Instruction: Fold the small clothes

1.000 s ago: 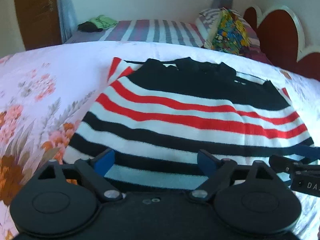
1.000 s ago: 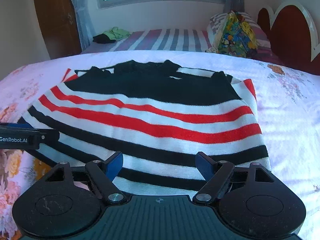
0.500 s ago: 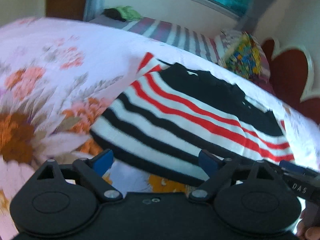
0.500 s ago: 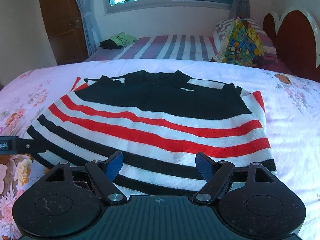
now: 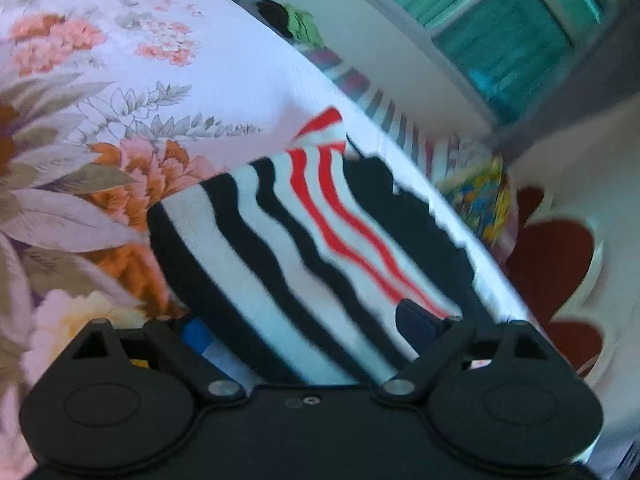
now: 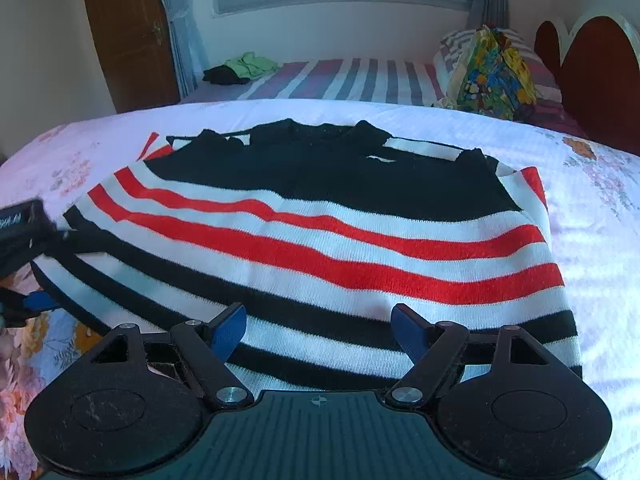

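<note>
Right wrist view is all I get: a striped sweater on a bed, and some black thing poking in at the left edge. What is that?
Observer: That is the left gripper, the other handheld tool. Its own camera shows the near corner of the sweater lying between its fingers.
Operator: So has it grabbed the sweater?
Observer: Not yet. Its jaws are closing but stand wide apart. One finger is low at the hem by the flowered sheet, the other is over the stripes, and neither seems to press the cloth.
</note>
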A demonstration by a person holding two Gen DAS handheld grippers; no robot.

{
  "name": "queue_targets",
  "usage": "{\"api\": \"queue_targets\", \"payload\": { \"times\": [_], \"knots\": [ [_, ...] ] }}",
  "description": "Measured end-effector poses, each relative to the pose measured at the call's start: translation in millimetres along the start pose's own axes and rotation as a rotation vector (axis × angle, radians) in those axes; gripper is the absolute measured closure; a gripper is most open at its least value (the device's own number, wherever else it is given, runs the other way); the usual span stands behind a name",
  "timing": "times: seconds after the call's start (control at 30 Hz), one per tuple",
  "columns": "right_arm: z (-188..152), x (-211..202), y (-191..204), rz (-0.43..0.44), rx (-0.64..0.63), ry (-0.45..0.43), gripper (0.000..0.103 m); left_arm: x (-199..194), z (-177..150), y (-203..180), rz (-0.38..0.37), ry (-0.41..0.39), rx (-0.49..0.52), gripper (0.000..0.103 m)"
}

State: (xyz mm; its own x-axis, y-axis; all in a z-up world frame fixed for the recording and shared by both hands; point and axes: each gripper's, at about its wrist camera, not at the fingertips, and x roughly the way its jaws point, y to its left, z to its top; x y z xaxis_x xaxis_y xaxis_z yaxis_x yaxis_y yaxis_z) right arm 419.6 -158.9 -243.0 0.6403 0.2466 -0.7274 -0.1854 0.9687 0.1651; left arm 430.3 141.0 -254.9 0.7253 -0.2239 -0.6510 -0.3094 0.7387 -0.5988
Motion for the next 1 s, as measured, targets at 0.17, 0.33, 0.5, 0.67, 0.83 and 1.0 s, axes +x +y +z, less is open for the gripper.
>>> {"api": "queue_targets", "payload": {
  "times": [0.17, 0.33, 0.5, 0.67, 0.83, 1.0],
  "knots": [
    [15, -5, -4, -0.015, 0.023, -0.07, 0.024, 15, 6, 0, -0.034, -0.073, -0.052, 0.02],
    [31, 7, 0, -0.036, 0.015, -0.083, 0.024, 22, 10, 7, -0.038, -0.104, -0.092, 0.05],
    [30, 26, 6, -0.129, -0.03, -0.086, 0.024, 22, 13, 17, -0.044, -0.099, -0.102, 0.069],
    [9, 44, 8, -0.121, -0.073, -0.073, 0.023, 14, 15, 11, -0.061, -0.105, -0.079, 0.076],
    [8, 45, 6, -0.119, -0.078, -0.074, 0.023, -4, 18, -16, -0.113, -0.158, 0.065, 0.078],
    [8, 40, 5, -0.107, -0.065, -0.078, 0.023, -18, 12, -58, -0.202, -0.178, 0.216, 0.078]
  ]
}}
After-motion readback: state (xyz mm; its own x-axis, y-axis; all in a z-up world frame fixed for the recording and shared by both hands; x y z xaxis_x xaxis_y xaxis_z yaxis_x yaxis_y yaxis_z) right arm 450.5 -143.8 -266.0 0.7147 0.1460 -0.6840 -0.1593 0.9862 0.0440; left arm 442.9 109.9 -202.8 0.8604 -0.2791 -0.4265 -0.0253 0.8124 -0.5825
